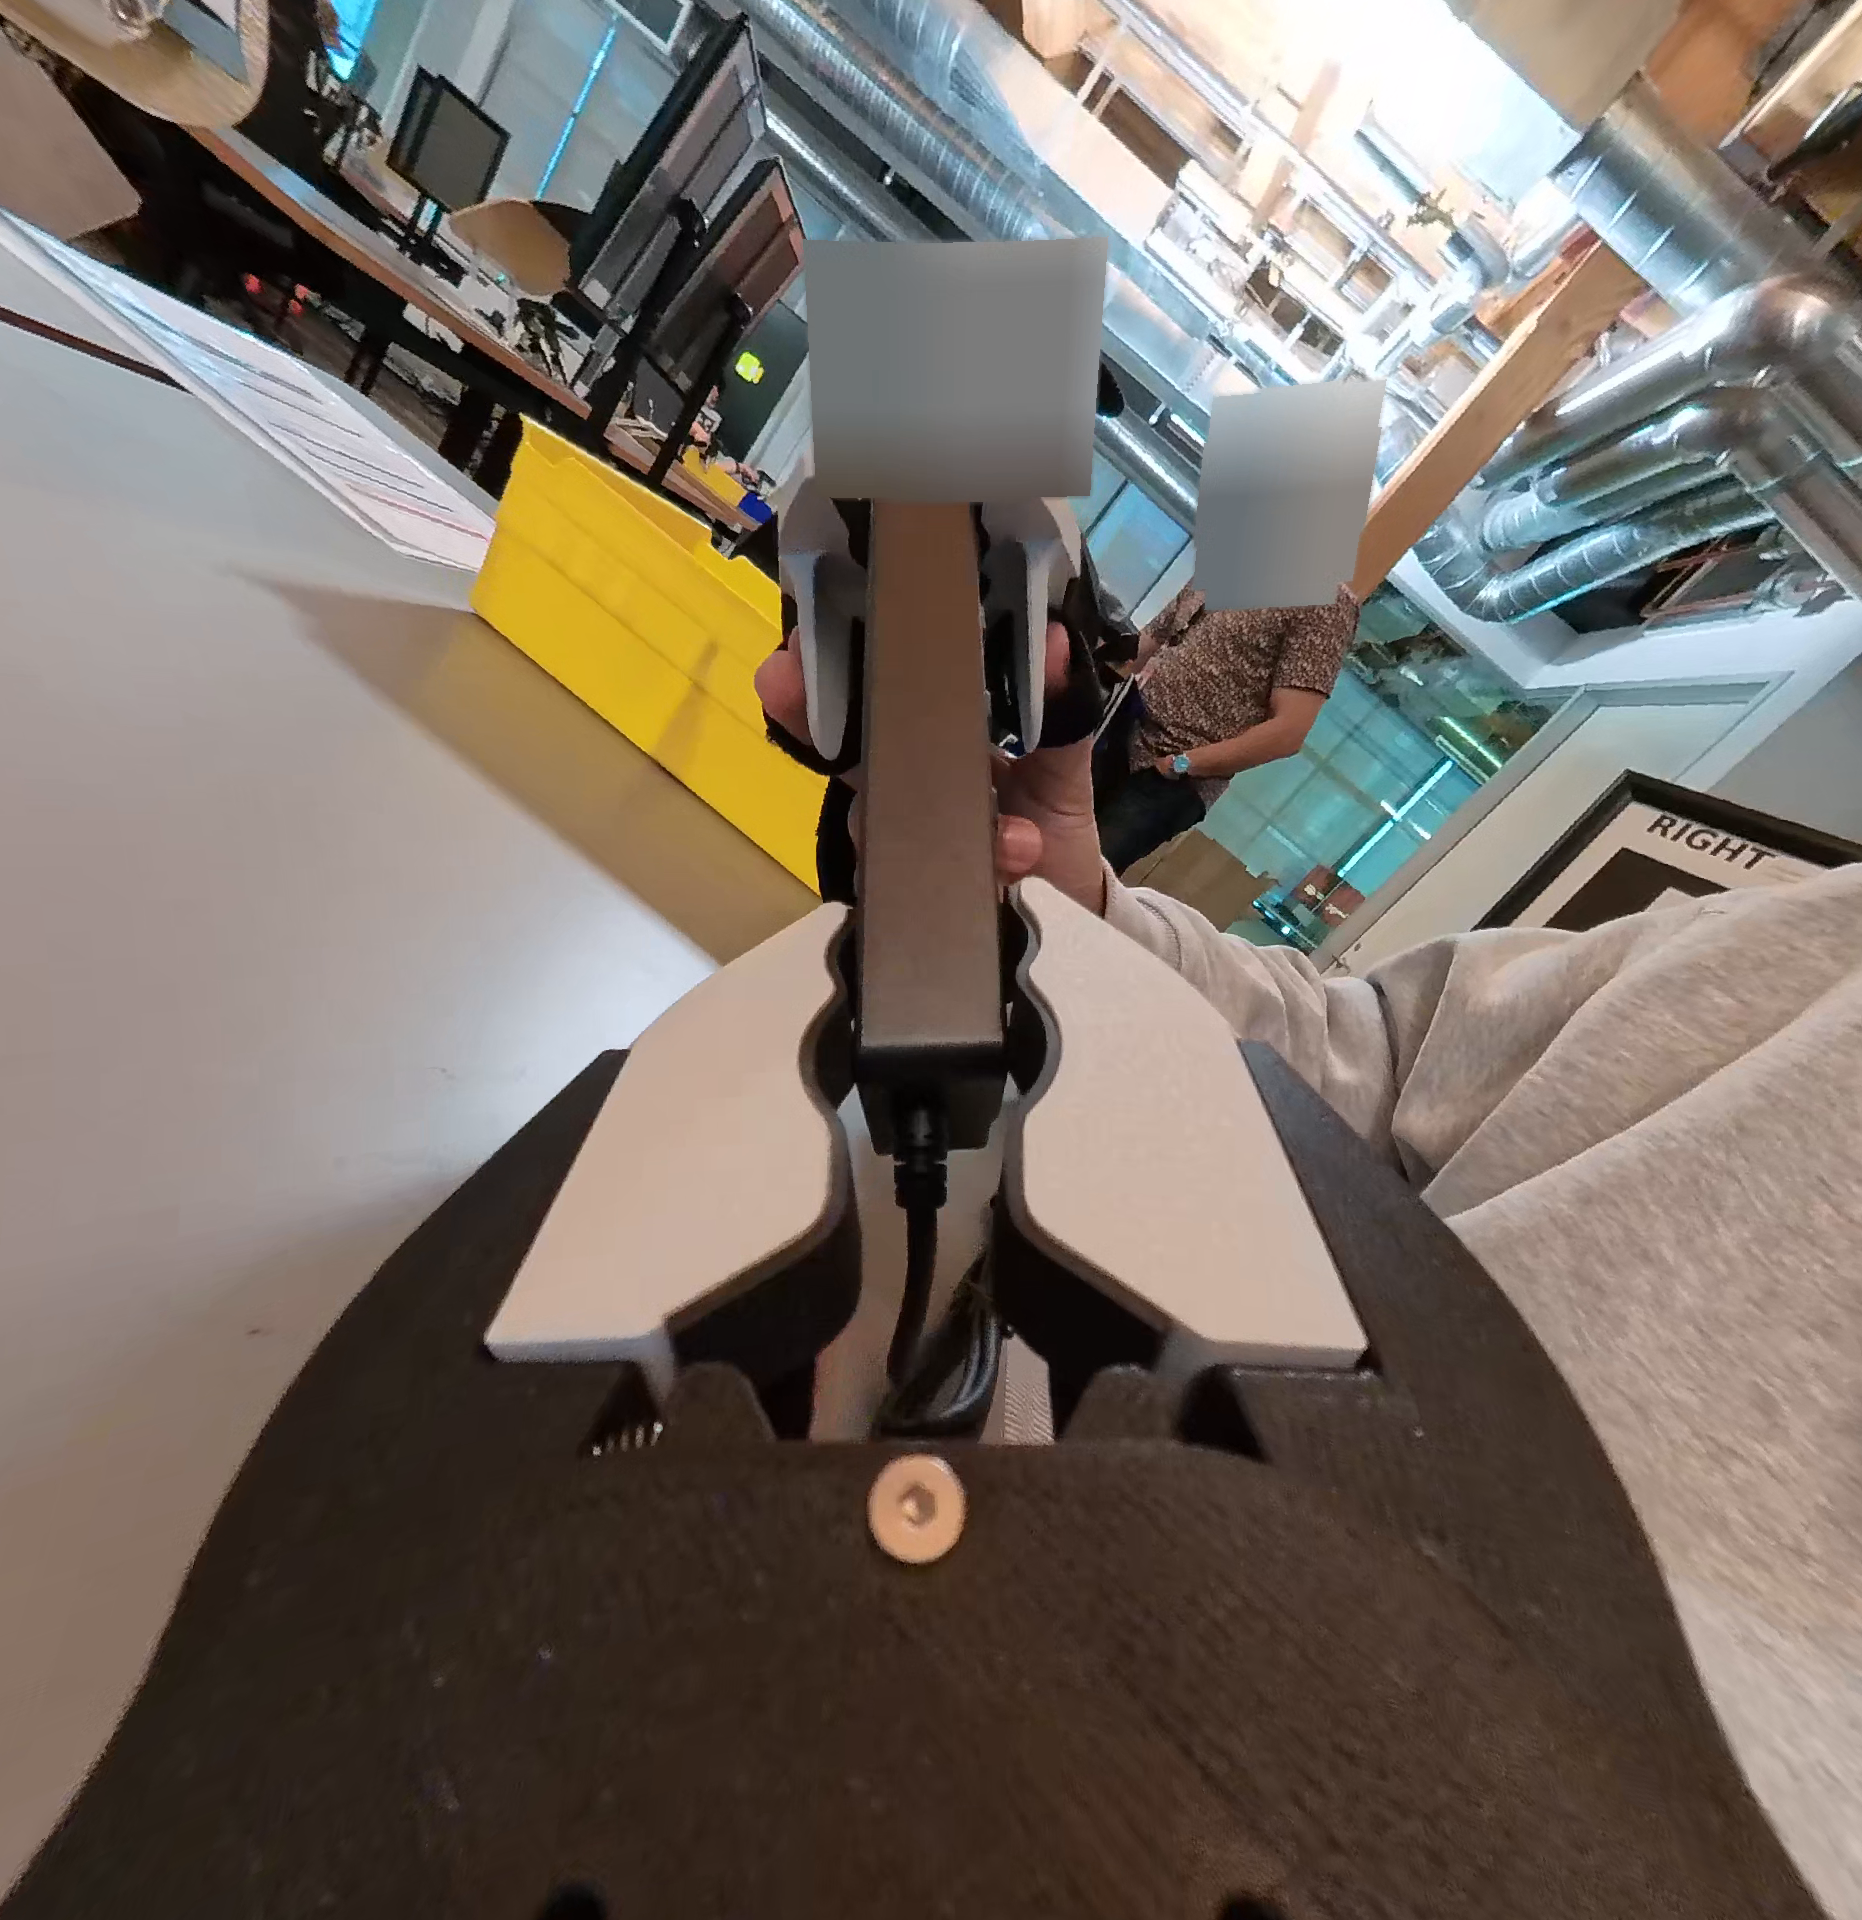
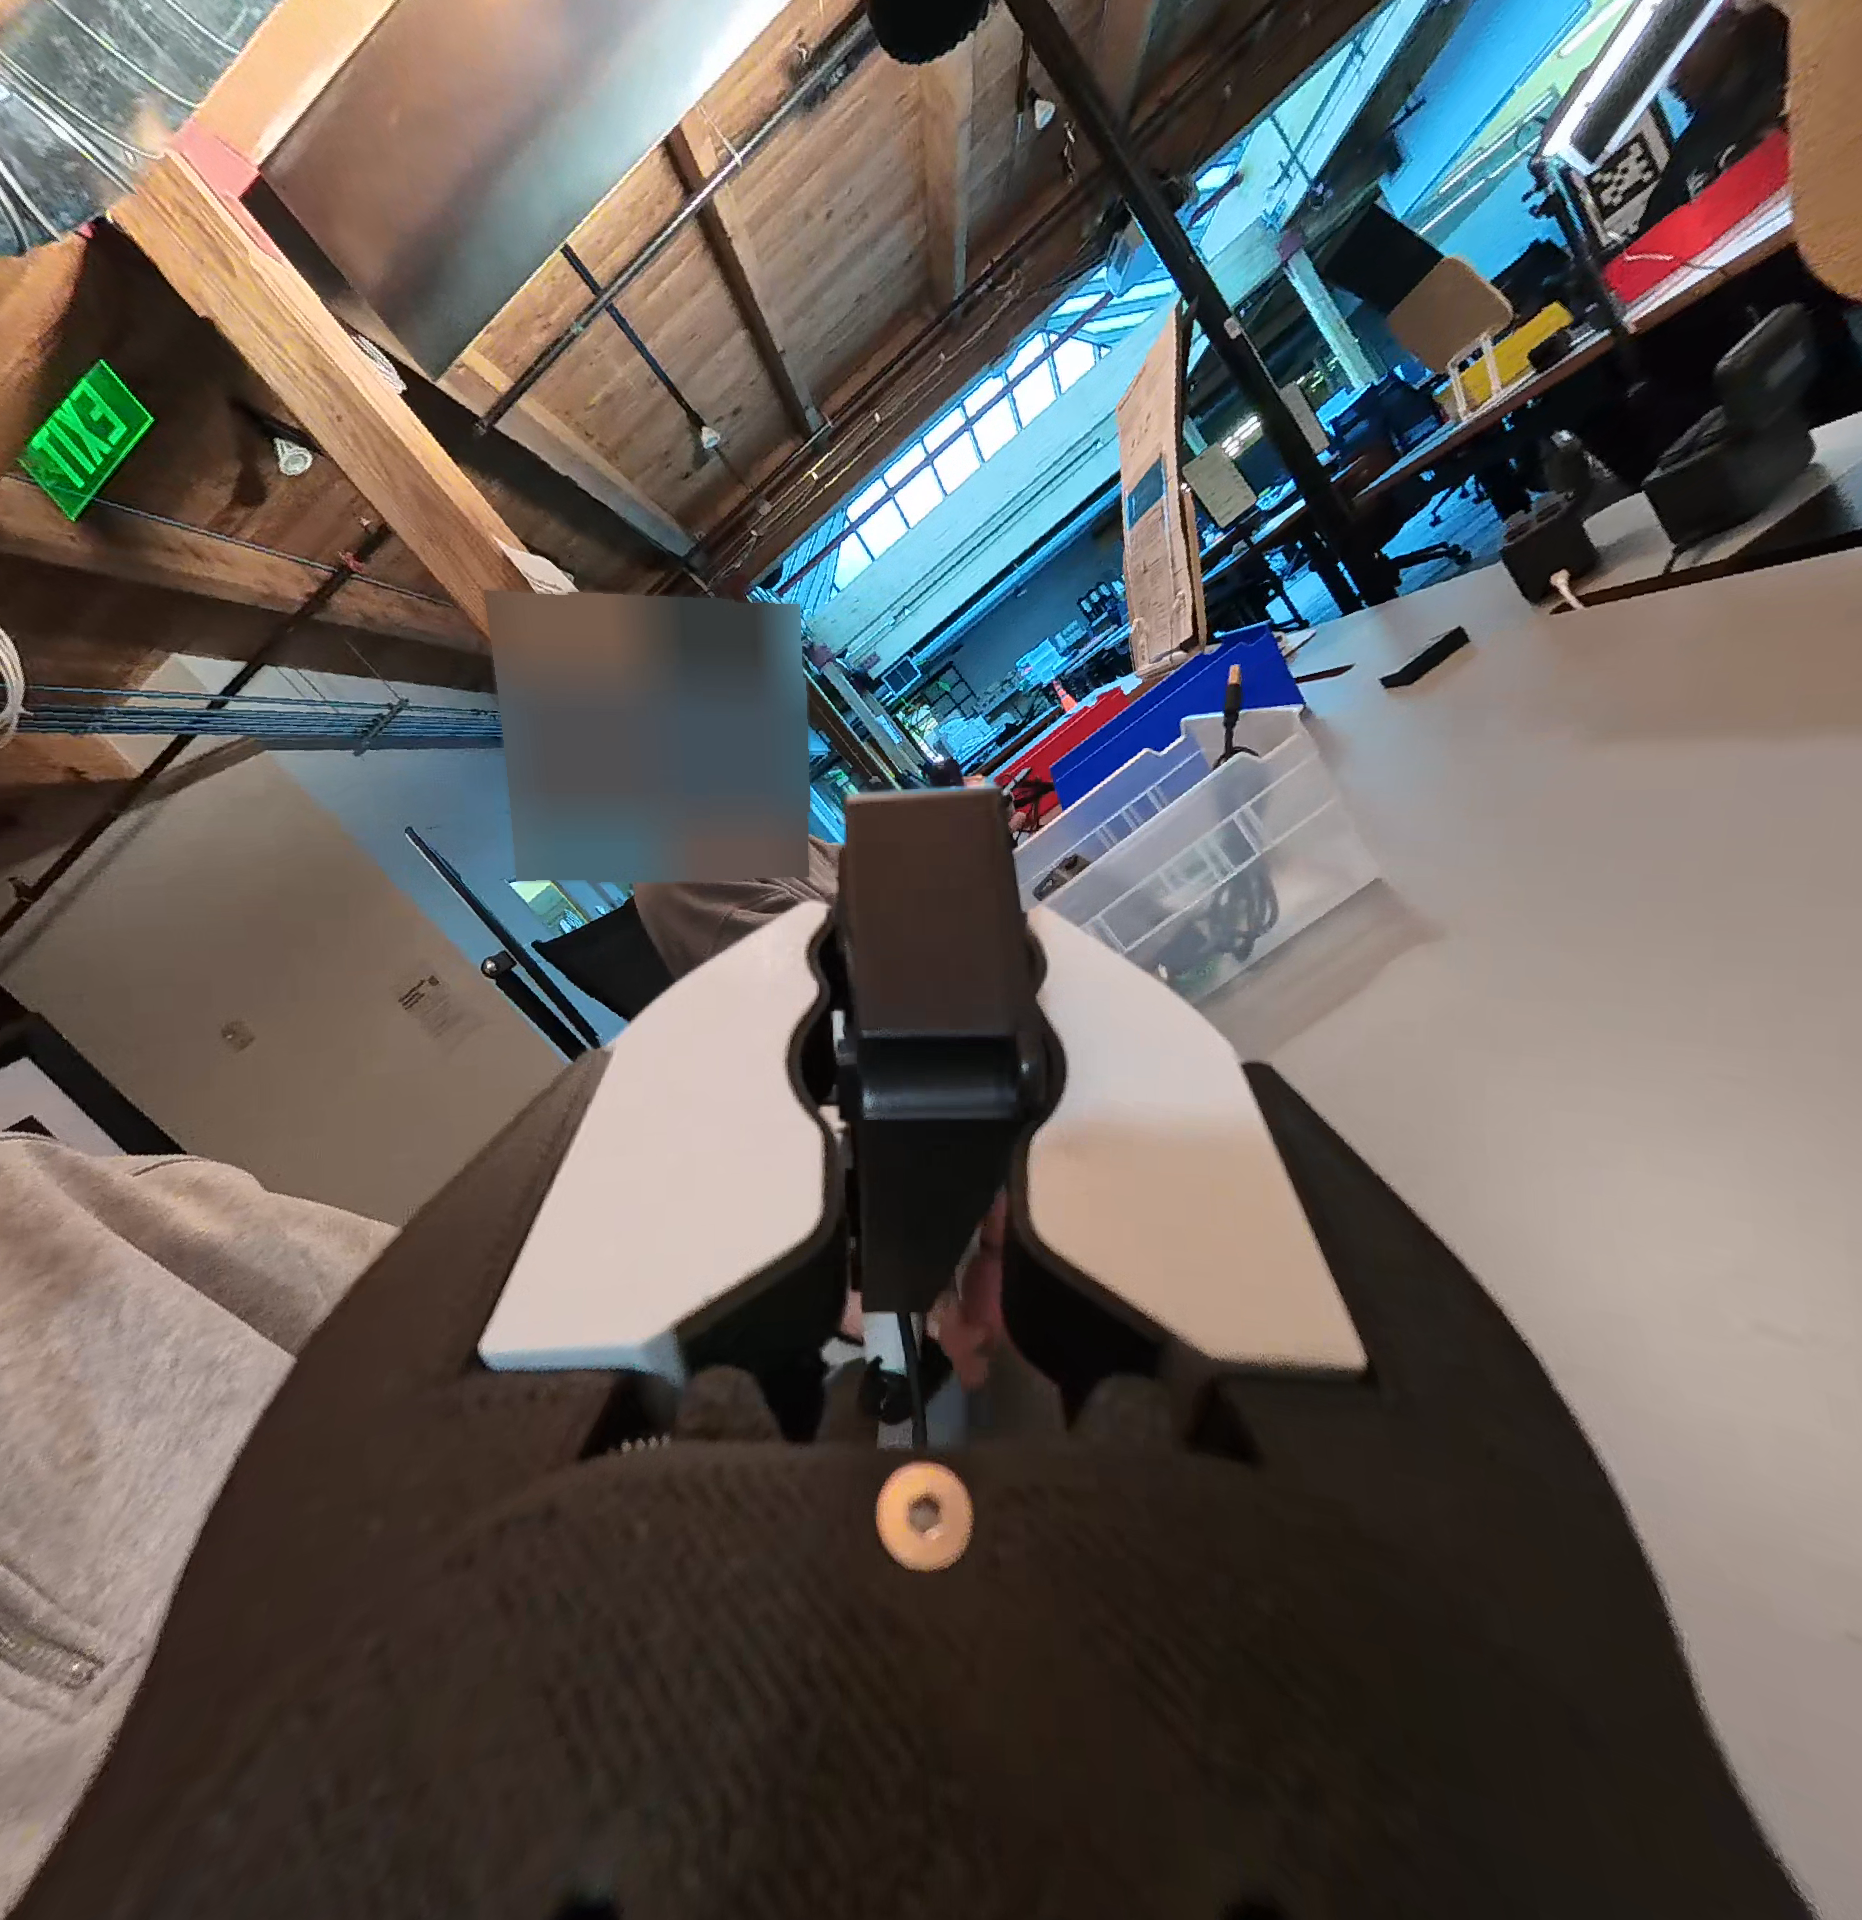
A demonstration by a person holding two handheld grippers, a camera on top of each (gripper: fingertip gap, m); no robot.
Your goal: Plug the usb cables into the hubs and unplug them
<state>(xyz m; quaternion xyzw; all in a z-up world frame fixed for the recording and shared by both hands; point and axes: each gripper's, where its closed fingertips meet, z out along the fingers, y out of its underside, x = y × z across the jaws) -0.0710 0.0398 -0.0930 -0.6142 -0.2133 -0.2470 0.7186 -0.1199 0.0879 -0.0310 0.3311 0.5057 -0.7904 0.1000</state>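
Observation:
My left gripper (image 1: pixel 927 935) is shut on the near end of a long dark grey USB hub (image 1: pixel 922 779), held tilted up above the white table (image 1: pixel 231 831). A black cable (image 1: pixel 916 1247) runs from the hub's near end back between my fingers. At the hub's far end, the right gripper's white fingers (image 1: pixel 823 623) flank it, with a hand (image 1: pixel 1041 821) just below. In the right wrist view, my right gripper (image 2: pixel 927 956) is shut on a dark hub (image 2: pixel 927 894) with a black end cap. A thin black cable (image 2: pixel 914 1382) hangs under it. I cannot tell whether a plug is seated.
A yellow bin (image 1: pixel 615 623) and papers (image 1: pixel 314 416) lie on the table to the left. A clear bin of cables (image 2: pixel 1218 852) and a blue bin (image 2: pixel 1166 717) stand ahead on the right. A grey sleeve (image 1: pixel 1529 1143) fills the right side. A person (image 1: pixel 1239 675) stands beyond. Left tips to right tips: about 9 cm.

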